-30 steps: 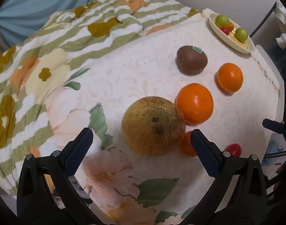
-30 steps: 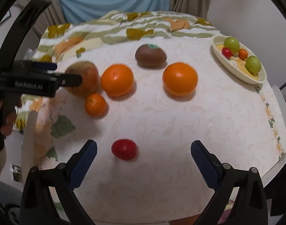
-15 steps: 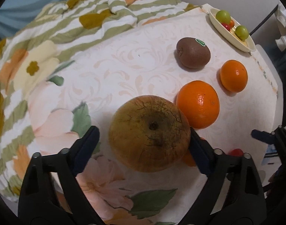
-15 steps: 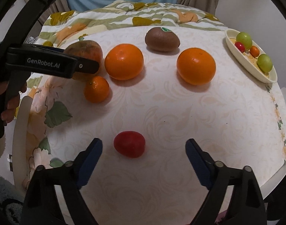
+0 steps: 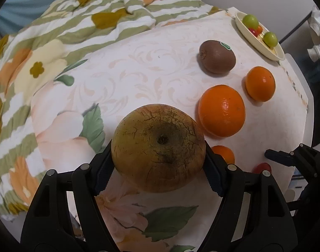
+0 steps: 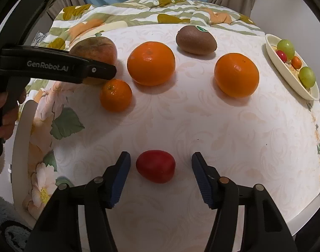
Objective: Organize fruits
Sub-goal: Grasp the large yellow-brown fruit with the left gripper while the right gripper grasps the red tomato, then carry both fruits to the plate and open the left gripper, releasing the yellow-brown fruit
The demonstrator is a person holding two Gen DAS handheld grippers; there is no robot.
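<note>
Left hand-held gripper (image 5: 159,166) now clamping pomelo (image 5: 159,147), right hand-held gripper (image 6: 161,172) narrowed, open around tomato (image 6: 155,169)

Landmark: red tomato (image 6: 155,166). On both flanks of it a thin strip of bare bench (image 6: 233,130) separates it from the right claw (image 6: 161,175) pads. Beyond the tomato, open cloth runs up to the fruit row: small mandarin (image 6: 116,95), large orange (image 6: 151,63), second orange (image 6: 236,75), kiwi (image 6: 196,40). The gap between the two oranges is passable. Far left of the tomato the left claw (image 5: 159,163) and brown pear (image 5: 159,150) block entry (mandarin just beside them). Far right, the dish (image 6: 286,73) occupies the bench edge.
</note>
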